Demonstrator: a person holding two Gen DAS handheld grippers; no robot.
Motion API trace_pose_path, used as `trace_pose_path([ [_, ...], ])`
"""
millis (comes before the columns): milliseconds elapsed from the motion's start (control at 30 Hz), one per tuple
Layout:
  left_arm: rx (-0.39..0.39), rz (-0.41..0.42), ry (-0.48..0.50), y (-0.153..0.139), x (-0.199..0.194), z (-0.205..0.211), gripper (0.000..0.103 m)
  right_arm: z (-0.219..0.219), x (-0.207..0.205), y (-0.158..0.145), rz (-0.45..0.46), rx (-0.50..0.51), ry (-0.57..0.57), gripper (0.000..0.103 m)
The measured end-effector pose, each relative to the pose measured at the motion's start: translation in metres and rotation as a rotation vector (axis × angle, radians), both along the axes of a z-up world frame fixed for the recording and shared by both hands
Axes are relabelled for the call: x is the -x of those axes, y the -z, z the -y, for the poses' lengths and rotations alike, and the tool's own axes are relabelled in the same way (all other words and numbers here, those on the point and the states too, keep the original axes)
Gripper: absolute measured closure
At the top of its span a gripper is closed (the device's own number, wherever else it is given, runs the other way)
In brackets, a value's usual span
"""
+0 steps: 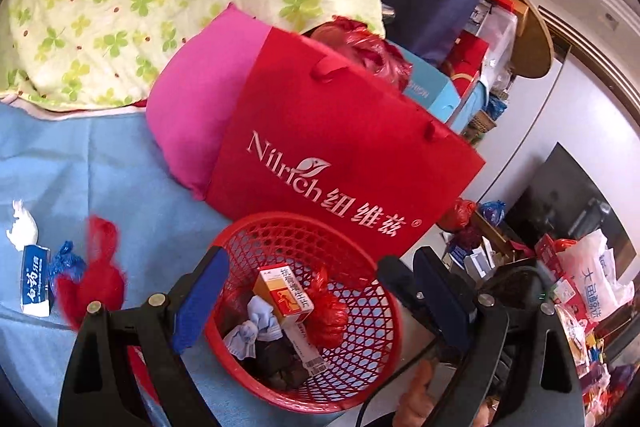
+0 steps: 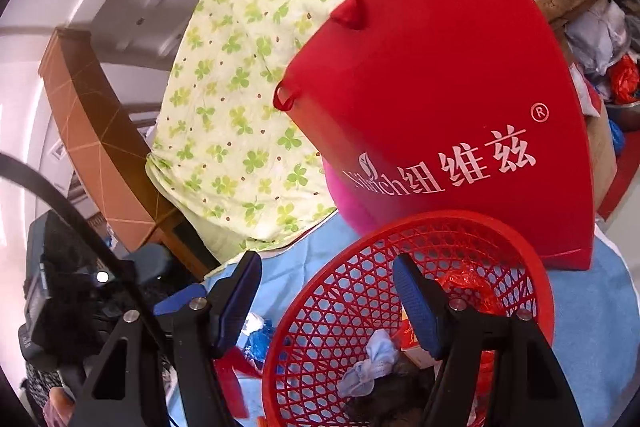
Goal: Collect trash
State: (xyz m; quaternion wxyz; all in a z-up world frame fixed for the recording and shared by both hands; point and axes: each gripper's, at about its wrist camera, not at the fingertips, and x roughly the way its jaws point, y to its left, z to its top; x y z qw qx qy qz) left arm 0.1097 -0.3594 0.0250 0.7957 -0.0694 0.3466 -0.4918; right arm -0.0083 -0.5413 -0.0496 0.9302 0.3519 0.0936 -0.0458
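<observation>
Trash already fills my red basket (image 1: 340, 311) on the blue bed sheet (image 1: 120, 163); my left tool (image 1: 320, 303), fingers apart and holding nothing, straddles it, and my right tool (image 2: 328, 307) gapes empty over its rim, red bag (image 1: 340, 155) behind

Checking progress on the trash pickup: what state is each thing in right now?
Red basket: upright, partly filled with trash.
Medicine box: in the basket, on top.
Red shopping bag: standing behind the basket.
Toothpaste box: lying on the blue sheet, uncollected.
Left claw: open, empty.
Right claw: open, empty.
</observation>
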Motion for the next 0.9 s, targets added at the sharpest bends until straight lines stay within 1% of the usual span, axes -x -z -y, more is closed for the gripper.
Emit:
trace_pose_path([
  [67,0.012,-0.002,-0.003,-0.005,-0.001,-0.004,0.010,0.006,0.001,0.004,-0.004,-0.027,-0.001,0.031],
  [167,0.027,-0.029,0.006,-0.013,-0.006,-0.012,0.010,0.010,0.000,0.007,-0.007,-0.053,-0.005,0.031],
  [300,0.035,-0.012,-0.003,-0.029,-0.006,-0.030,0.010,0.002,-0.003,0.002,0.017,-0.038,-0.044,0.031],
  [400,0.052,0.002,-0.015,-0.038,-0.004,-0.044,0.010,-0.011,-0.010,-0.004,0.037,-0.005,-0.083,0.031],
  [500,0.070,-0.005,-0.008,-0.047,-0.003,-0.061,0.010,-0.027,-0.018,-0.009,0.064,0.017,-0.162,0.031],
  [633,0.065,0.013,-0.002,-0.056,0.001,-0.078,0.010,-0.057,-0.034,-0.015,0.103,0.017,-0.317,0.031],
  [700,0.064,0.022,-0.009,-0.061,0.003,-0.084,0.010,-0.074,-0.037,-0.020,0.120,0.062,-0.367,0.031],
  [733,0.068,0.022,-0.014,-0.063,0.002,-0.089,0.010,-0.087,-0.040,-0.023,0.132,0.093,-0.415,0.031],
  [900,0.090,0.020,-0.023,-0.073,0.003,-0.105,0.010,-0.134,-0.052,-0.023,0.157,0.145,-0.583,0.031],
])
